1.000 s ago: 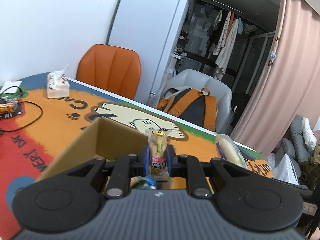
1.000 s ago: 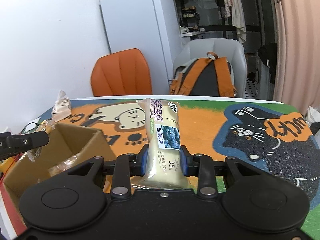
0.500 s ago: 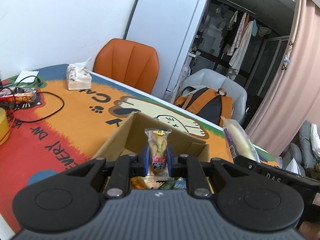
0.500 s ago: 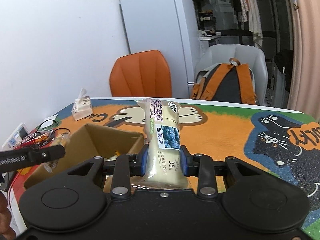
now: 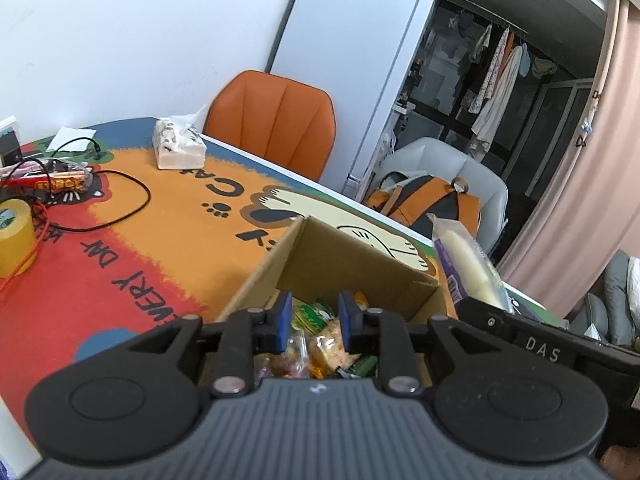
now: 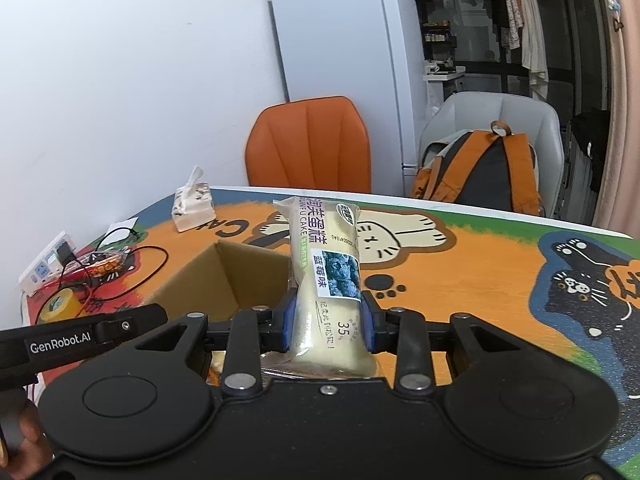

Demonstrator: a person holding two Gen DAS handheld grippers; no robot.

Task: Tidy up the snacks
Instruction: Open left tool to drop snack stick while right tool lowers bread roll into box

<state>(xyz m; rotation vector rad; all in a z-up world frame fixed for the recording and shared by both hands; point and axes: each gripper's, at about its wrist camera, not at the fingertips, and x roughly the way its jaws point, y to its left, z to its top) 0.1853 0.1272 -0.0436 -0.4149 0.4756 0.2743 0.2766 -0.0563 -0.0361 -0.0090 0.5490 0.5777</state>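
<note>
An open cardboard box [image 5: 344, 256] sits on the colourful cat table mat; several wrapped snacks [image 5: 324, 344] lie inside it. My left gripper [image 5: 314, 316] is open and empty just above the box's near edge. My right gripper [image 6: 327, 320] is shut on a long blueberry cake packet [image 6: 326, 276], held upright beside the box [image 6: 224, 276]. That packet also shows in the left wrist view [image 5: 468, 264], to the right of the box.
A tissue pack [image 5: 178, 148], a yellow tape roll [image 5: 14, 236], black and orange cables [image 5: 120, 200] and a snack wrapper [image 5: 56, 182] lie on the left of the table. An orange chair [image 5: 276, 120] and a grey chair with a backpack [image 5: 432, 204] stand behind.
My left gripper opened and the small snack it held is gone from between its fingers. Both grippers moved closer over the box. The right still holds the cake packet.
</note>
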